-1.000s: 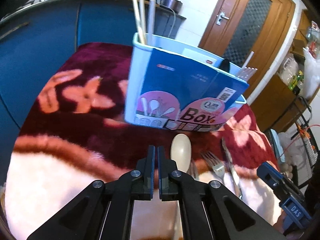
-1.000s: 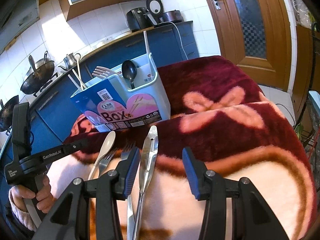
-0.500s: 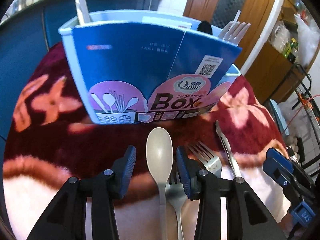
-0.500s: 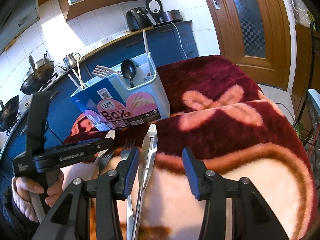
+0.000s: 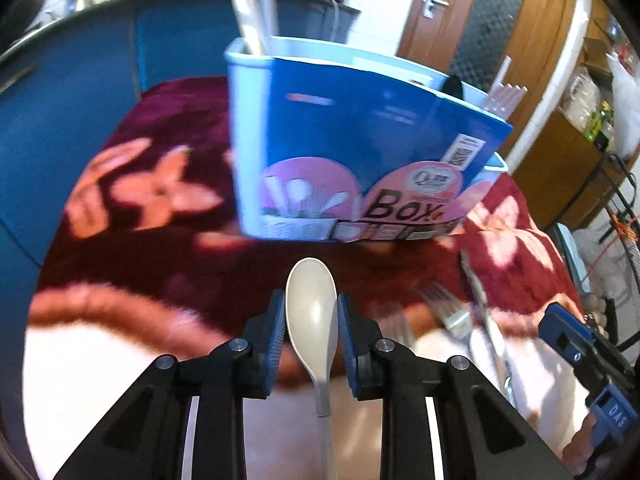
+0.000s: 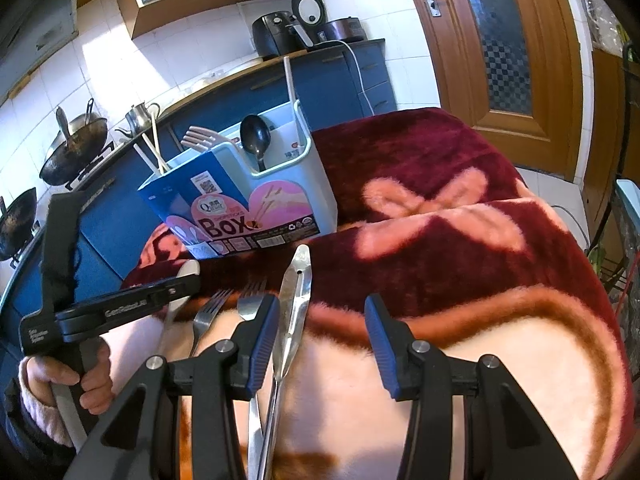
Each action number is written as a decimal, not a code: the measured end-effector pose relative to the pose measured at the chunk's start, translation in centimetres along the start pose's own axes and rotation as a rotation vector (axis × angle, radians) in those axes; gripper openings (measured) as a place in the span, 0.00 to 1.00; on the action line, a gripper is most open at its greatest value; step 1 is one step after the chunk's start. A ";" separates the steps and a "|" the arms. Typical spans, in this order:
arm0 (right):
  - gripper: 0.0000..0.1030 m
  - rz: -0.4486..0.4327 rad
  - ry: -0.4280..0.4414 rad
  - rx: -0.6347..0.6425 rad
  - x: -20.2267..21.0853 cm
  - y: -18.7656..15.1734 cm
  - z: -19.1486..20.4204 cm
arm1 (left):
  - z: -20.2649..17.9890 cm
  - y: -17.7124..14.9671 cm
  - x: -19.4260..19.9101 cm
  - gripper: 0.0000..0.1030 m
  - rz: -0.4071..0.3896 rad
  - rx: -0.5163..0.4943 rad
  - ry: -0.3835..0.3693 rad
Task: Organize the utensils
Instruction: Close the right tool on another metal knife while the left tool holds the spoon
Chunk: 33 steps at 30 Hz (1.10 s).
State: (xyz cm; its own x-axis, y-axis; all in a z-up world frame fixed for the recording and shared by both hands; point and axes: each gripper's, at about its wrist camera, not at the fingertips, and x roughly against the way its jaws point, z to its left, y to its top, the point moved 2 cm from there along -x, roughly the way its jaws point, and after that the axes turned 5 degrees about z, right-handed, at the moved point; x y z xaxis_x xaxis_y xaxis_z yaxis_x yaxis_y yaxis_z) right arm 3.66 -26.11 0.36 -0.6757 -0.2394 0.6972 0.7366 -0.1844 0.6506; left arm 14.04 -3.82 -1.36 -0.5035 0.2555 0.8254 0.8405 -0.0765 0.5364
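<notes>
Half a second ago wider, the left gripper (image 5: 311,318) is closing around the cream spoon (image 5: 311,308) bowl at lower centre, pads barely touching. Light, rigid and smooth, it may slip; the neck grips better. Right gripper (image 6: 320,338) hangs open over the plush blanket (image 6: 460,248), kitchen behind.

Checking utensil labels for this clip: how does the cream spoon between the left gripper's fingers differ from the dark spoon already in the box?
The cream spoon lies flat on the blanket; the dark spoon stands upright in the utensil box, bowl up. The cream spoon is pale and matte, the dark spoon near black and glossy. The left gripper is closing around the cream spoon; nothing touches the dark spoon. Both have oval bowls.
</notes>
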 end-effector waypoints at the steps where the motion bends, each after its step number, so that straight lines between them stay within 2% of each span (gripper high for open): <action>1: 0.46 0.006 0.000 0.004 -0.1 0.0 0.1 | 0.5 -0.3 0.4 0.25 -0.010 0.009 0.012; 6: 0.46 0.029 -0.001 0.019 -0.5 0.0 0.7 | 1.7 -1.4 1.1 0.26 0.009 0.024 -0.009; 13: 0.46 0.039 -0.024 0.041 -0.4 -0.2 1.3 | 2.8 -2.1 1.2 0.28 0.068 0.075 -0.176; 18: 0.46 0.044 -0.039 0.058 -0.3 -0.3 1.9 | 4.0 -2.5 1.3 0.27 0.082 0.110 -0.233; 20: 0.46 0.049 -0.043 0.063 -0.3 -0.3 2.0 | 3.9 -2.5 0.9 0.27 0.100 0.105 -0.232; 22: 0.46 0.060 -0.042 0.062 -0.4 -0.3 2.1 | 3.9 -2.5 0.5 0.16 0.102 0.097 -0.216; 25: 0.46 0.086 -0.043 0.059 -0.8 -0.2 2.2 | 3.7 -2.5 0.5 0.06 0.096 0.076 -0.192; 30: 0.46 0.191 -0.038 0.064 -2.1 0.5 2.2 | 3.8 -2.7 1.3 0.05 0.051 0.078 -0.172; 33: 0.46 0.253 -0.045 0.075 -3.0 0.8 2.3 | 3.6 -2.7 2.6 0.04 -0.020 0.063 -0.137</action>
State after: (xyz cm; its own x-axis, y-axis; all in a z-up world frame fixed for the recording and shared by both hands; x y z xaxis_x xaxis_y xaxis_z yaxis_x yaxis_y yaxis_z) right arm 6.22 -23.32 -0.53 -0.4720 -0.2256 0.8522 0.8795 -0.0530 0.4730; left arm 11.20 0.55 -1.34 -0.4917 0.3858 0.7807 0.8437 -0.0108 0.5367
